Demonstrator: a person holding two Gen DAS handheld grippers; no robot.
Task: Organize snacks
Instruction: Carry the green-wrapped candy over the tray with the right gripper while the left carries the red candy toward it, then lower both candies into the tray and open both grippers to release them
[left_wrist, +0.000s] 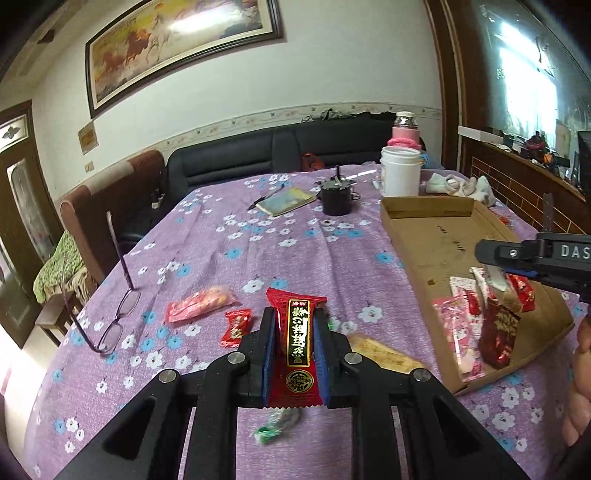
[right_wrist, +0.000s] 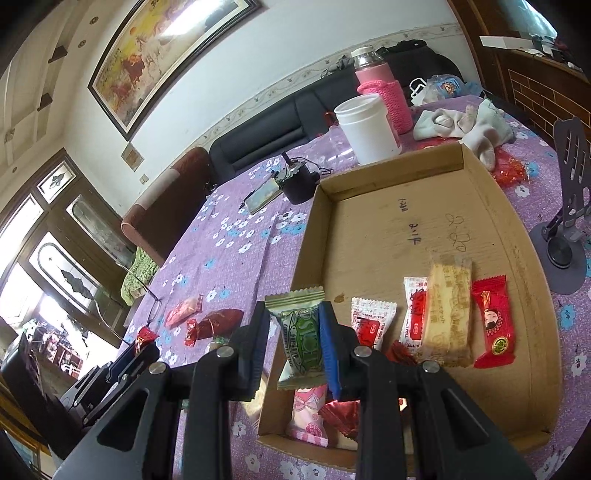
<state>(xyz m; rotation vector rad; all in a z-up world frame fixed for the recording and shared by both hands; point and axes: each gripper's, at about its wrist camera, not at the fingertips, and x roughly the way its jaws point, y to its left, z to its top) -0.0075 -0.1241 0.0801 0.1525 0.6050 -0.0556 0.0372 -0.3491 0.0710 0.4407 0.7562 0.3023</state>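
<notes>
Your left gripper (left_wrist: 293, 354) is clamping a red candy bar (left_wrist: 297, 347) above the purple tablecloth (left_wrist: 229, 251), while your right gripper (right_wrist: 295, 343) is pinching a green-and-white packet (right_wrist: 300, 336) over the near left corner of the cardboard tray (right_wrist: 517, 229). Be lowering the packet into the bare floor left of the row of sweets before parting the jaws, then be bringing the red bar across, clearing the tray wall.
</notes>
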